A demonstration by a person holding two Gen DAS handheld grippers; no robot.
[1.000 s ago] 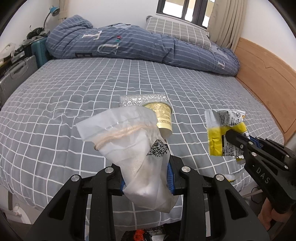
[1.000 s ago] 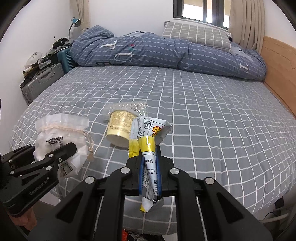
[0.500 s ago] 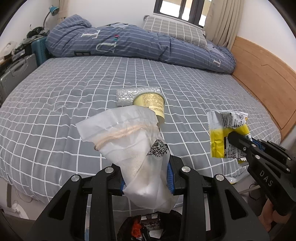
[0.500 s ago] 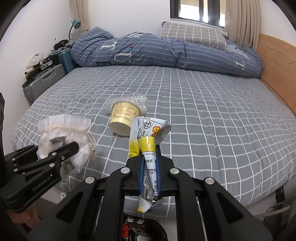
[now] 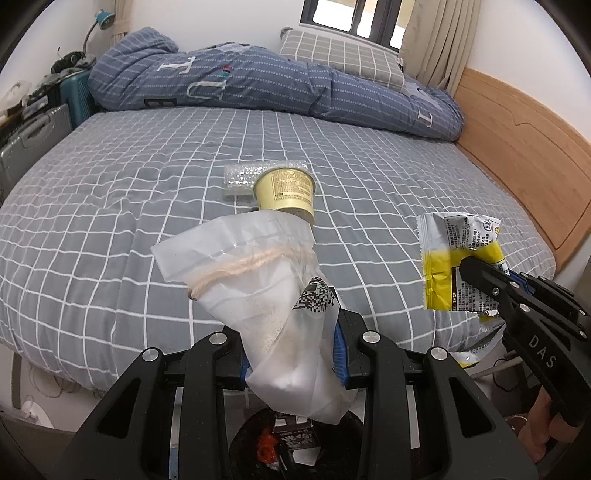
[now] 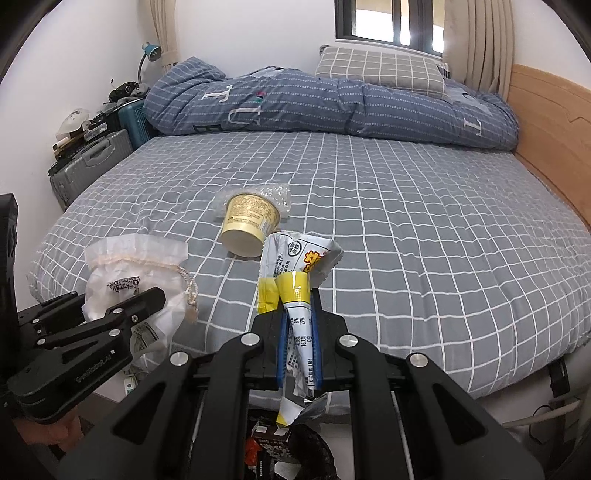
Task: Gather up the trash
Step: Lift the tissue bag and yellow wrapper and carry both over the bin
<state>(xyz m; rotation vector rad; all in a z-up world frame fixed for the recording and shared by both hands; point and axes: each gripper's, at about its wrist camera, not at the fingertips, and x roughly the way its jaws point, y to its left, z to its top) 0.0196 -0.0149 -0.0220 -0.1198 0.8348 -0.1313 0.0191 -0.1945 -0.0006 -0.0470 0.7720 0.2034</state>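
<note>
A: Setting: bedroom, grey checked bed (image 5: 110, 192); dark bin (image 6: 295, 454) below both claws.

B: Holdings?

A: Left gripper (image 5: 291, 354) clamped on drawstring pouch (image 5: 258, 288); right gripper (image 6: 299, 347) pinched on yellow wrapper (image 6: 291, 269). Cup (image 6: 249, 221), bubble wrap (image 5: 240, 177) on bed.

B: Step?

A: Disposal, likely; release both over bin.

Lighting: soft, even daylight from the window (image 6: 391, 20) ahead of me (panes overexposed). Shadows: faint. Focus: sharp throughout. Distortion: strong fisheye bowing, black vignette at corners.
</note>
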